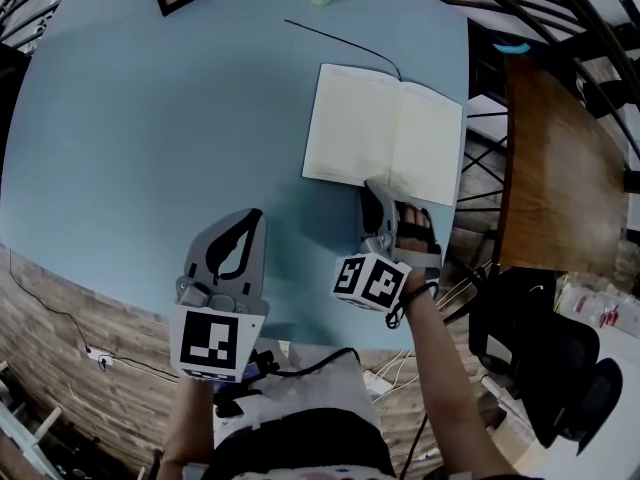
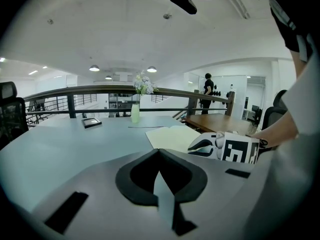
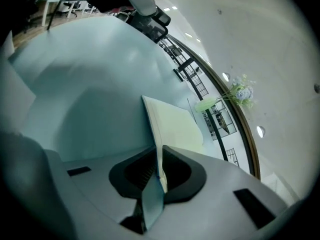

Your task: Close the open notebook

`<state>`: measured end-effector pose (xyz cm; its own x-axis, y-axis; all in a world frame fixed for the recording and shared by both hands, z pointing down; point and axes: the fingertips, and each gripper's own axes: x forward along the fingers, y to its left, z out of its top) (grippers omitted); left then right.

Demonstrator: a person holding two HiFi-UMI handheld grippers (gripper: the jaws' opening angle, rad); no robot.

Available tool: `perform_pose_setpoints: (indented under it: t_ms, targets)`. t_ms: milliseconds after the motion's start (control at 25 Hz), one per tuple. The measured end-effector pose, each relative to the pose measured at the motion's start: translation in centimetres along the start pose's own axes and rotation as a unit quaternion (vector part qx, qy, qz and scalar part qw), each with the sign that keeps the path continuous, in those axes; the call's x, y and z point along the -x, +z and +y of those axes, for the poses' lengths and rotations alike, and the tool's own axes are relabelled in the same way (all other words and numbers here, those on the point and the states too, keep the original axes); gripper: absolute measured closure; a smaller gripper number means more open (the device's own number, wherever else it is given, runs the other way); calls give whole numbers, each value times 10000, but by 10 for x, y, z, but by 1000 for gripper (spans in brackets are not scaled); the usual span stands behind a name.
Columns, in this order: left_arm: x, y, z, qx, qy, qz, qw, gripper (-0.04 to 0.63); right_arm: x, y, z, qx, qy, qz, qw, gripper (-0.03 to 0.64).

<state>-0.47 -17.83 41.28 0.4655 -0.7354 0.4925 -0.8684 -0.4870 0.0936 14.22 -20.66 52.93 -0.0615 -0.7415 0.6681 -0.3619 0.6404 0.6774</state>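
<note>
Now, nearest us, the left hand-held gripper (image 1: pixel 256 218) hovers over the pale blue counter (image 1: pixel 140 128) with its jaws together on nothing, apart from the work. Just beyond it to the right, the right hand-held gripper (image 1: pixel 373 188) has its jaws pinched narrow on the near edge of the notebook (image 1: pixel 385 128), close to the spine. We cannot tell whether it holds one leaf or a whole half.

We judge the step in hand to be lifting that edge and folding one half over the other. To do it well, we should make sure the pinch takes the cover, not just a page. We should swing in an arc about the spine instead of dragging, and bring the idle gripper in to steady the book if it slides.

The notebook lies flat and open toward the right side of the counter. Its pages are cream, blank and thin, and a dark ribbon or cord (image 1: pixel 340 38) trails from its far edge.
</note>
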Motion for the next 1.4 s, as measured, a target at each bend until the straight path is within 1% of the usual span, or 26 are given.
perform_pose_setpoints:
  t_ms: [200,400,520,640,840,1000,1080,1240,1400]
  targets:
    - [-2,2,-4,-54,-87,-5,9999,578,5,1,-6,-586,-83,-124,9982,561]
    - [-3,5,-10,-114,-200,3,9997,578,10,-2,-13,-1245,-148,-189,9919,566]
    - [-4,6,-12,-145,-255,18,9996,578,14,-3,-17,-1791,-166,-250,9834,566]
    - [-4,8,-14,-172,-305,5,9994,578,19,-6,-22,-2419,-170,-316,9696,569]
    - [-6,10,-17,-223,-417,-3,9989,578,24,-13,-28,-3425,-118,-355,9388,571]
    - [-7,11,-18,-225,-487,-1,9986,578,28,-16,-34,-4163,-76,-381,9084,572]
    - [-7,12,-20,-236,-523,0,9984,578,30,-20,-37,-4577,-46,-401,8882,574]
    - [-8,13,-23,-279,-586,16,9979,578,31,-35,-38,-5360,-15,-412,8432,574]
    - [-8,14,-25,-314,-636,10,9975,578,33,-47,-40,-5927,-50,-391,8045,577]
